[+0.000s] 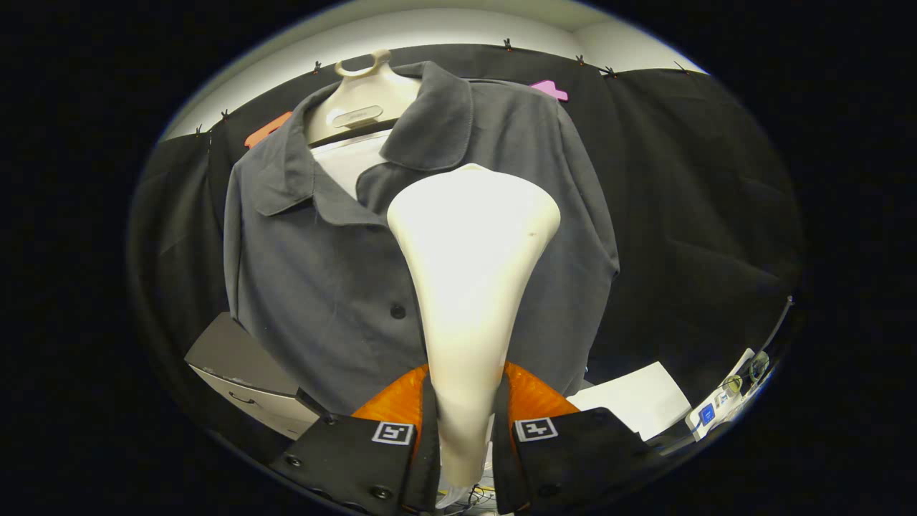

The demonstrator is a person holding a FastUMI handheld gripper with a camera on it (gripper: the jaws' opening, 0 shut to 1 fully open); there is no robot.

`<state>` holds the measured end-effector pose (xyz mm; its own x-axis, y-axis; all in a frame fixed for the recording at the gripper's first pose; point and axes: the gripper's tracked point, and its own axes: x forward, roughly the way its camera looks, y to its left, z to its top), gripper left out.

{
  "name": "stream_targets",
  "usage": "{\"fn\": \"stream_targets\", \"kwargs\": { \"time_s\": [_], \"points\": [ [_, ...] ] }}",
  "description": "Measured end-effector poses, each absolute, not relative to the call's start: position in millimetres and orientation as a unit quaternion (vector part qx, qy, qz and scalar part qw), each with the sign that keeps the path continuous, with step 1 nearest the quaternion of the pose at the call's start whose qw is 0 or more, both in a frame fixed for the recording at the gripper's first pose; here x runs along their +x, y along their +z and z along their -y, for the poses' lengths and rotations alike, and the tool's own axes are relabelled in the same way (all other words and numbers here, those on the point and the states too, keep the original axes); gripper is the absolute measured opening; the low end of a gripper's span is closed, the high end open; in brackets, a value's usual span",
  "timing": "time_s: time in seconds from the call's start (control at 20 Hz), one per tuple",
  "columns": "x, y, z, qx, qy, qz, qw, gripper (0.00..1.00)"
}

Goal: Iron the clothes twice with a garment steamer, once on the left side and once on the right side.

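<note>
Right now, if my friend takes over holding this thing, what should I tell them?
Gripper: fingers shut on the steamer, held upright between them.
Shirt: grey, hanging on a hanger just beyond the steamer, whose head sits in front of the shirt's middle, near the button line.
Done: steamer picked up and brought to the shirt. Finished passes cannot be told.
Left: steam the left side, then the right side.

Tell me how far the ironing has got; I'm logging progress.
Done: the gripper is shut on the steamer. In hand: its head is held up against the grey shirt, near the buttoned middle. Left: nothing shows either side's pass as finished.
</note>
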<state>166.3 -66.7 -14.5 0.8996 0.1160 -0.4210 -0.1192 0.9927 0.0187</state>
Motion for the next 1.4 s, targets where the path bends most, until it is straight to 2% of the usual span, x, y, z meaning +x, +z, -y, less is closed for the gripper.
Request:
{"fn": "stream_targets", "kwargs": {
  "time_s": [0.5, 1.4],
  "points": [
    [198, -27, 100, 0.004, 0.058, -0.226, 0.972, 0.38],
    [171, -142, 103, 0.002, 0.083, -0.310, 0.947, 0.37]
  ]
}}
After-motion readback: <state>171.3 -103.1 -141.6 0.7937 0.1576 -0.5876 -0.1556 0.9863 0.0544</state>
